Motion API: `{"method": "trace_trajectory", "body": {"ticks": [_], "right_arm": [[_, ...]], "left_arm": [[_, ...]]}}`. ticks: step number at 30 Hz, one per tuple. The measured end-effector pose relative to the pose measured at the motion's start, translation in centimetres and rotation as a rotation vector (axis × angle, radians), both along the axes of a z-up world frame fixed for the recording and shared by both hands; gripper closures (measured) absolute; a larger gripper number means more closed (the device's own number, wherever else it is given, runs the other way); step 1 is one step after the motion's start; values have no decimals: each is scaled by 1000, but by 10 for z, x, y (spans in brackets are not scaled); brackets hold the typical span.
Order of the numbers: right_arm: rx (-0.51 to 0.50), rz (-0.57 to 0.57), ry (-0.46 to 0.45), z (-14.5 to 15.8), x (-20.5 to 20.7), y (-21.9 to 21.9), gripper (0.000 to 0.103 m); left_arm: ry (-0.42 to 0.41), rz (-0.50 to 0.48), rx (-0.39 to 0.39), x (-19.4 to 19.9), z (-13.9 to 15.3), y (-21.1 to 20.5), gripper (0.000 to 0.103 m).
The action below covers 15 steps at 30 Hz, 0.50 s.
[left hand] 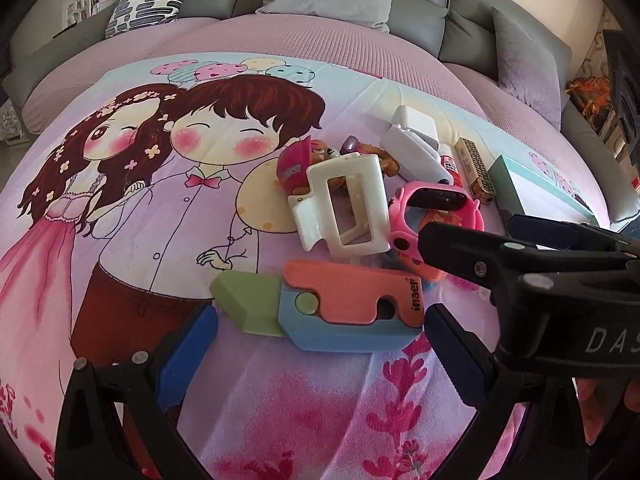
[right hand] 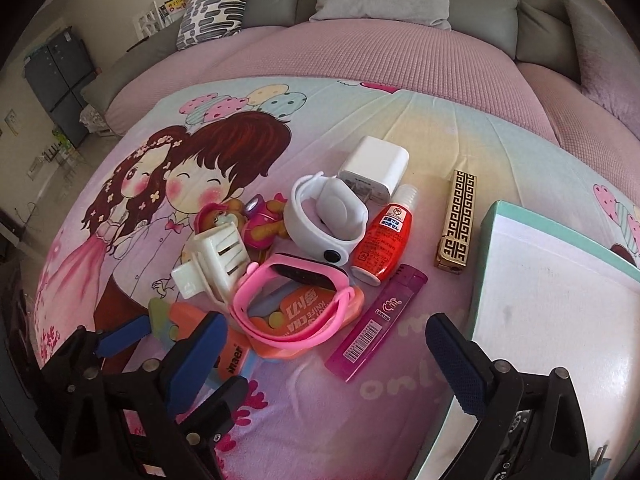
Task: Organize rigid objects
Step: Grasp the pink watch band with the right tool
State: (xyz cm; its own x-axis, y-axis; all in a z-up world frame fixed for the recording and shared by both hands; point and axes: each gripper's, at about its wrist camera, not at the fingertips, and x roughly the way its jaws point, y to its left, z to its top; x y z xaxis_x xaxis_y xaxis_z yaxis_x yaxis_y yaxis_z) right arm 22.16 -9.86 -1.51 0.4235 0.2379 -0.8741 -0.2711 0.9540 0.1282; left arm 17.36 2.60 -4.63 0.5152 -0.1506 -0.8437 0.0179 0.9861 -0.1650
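My left gripper (left hand: 320,344), jaws spread wide, straddles the orange-blue-green plastic toy knife (left hand: 320,308); closing off-centre could nudge the cream hair claw (left hand: 342,208) at twelve o'clock.

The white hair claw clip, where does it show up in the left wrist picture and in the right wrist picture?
Left wrist view: white hair claw clip sits right of centre, above the orange and blue toy knife.
Right wrist view: left of centre, left of the pink watch.
Shared landmark: the pink watch lies just right of the clip in both.
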Motion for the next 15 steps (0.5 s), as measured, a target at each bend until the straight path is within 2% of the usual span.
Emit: {"method": "trace_trajectory", "body": {"ticks": [11, 15], "right_arm": [[-3, 33, 15, -14, 8, 9, 5], [-9, 39, 1, -13, 8, 12, 11]], "left_arm": [[-7, 10, 43, 7, -3, 1, 0], [-10, 14, 30, 6, -3, 4, 0]]}}
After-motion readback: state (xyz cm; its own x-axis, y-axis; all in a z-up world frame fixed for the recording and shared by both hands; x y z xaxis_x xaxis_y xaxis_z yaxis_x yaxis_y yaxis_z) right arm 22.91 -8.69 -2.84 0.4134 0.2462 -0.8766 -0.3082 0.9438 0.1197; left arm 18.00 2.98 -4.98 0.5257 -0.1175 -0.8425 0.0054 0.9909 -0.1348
